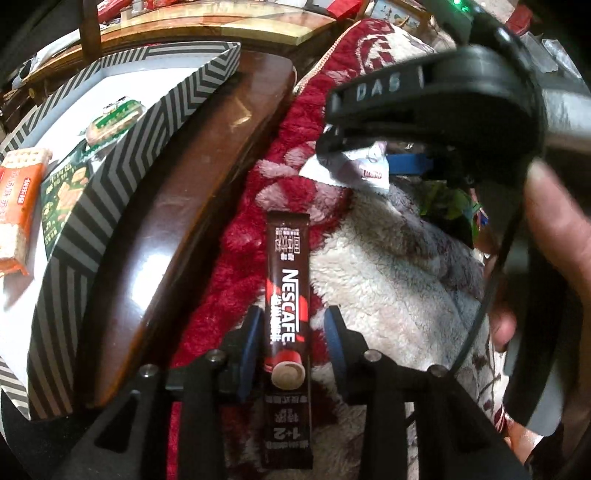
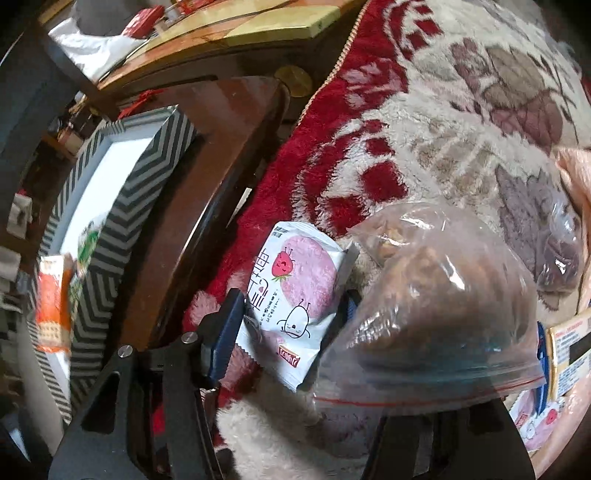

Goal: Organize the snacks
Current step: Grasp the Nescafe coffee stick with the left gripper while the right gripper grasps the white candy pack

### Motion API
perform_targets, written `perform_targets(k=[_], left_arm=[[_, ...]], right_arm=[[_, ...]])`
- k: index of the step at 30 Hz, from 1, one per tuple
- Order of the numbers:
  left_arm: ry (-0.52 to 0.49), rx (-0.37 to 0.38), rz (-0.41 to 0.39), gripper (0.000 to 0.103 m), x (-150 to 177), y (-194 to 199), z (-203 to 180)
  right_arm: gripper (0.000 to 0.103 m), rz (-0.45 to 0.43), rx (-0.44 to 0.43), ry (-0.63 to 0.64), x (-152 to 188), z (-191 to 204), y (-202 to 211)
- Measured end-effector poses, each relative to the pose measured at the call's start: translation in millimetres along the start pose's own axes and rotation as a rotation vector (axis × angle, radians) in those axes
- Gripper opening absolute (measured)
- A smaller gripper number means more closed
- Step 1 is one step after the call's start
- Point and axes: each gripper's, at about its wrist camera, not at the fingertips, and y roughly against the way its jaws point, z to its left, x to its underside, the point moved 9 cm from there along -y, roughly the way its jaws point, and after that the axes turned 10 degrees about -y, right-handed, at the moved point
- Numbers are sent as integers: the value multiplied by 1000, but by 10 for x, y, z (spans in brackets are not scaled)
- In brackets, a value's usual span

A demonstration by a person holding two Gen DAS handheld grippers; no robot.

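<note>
My left gripper (image 1: 291,332) has a dark brown Nescafe coffee stick (image 1: 287,295) between its blue pads, which stand a little off its sides; the stick lies lengthwise on the red and cream blanket (image 1: 388,280). My right gripper (image 2: 291,317) is shut on a pale blue strawberry snack packet (image 2: 295,291); the same packet shows in the left wrist view (image 1: 364,166), held by the black right gripper above the blanket. A zigzag-striped box (image 1: 122,173) at left holds an orange cracker pack (image 1: 18,210) and green packets (image 1: 110,122).
A dark wooden edge (image 1: 177,206) runs between the box and the blanket. A clear zip bag of brown snacks (image 2: 436,310) lies over my right gripper's right finger. More packets (image 2: 565,350) lie at far right. A cluttered table (image 2: 236,26) stands behind.
</note>
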Motion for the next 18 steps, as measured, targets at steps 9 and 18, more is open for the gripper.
perform_targets(k=[9, 18], left_arm=[[3, 7, -3, 38, 0, -3, 52], [-29, -9, -16, 27, 28, 13, 18]], right_arm=[[61, 8, 20, -28, -152, 63, -42], [49, -32, -14, 64, -22, 0, -24]])
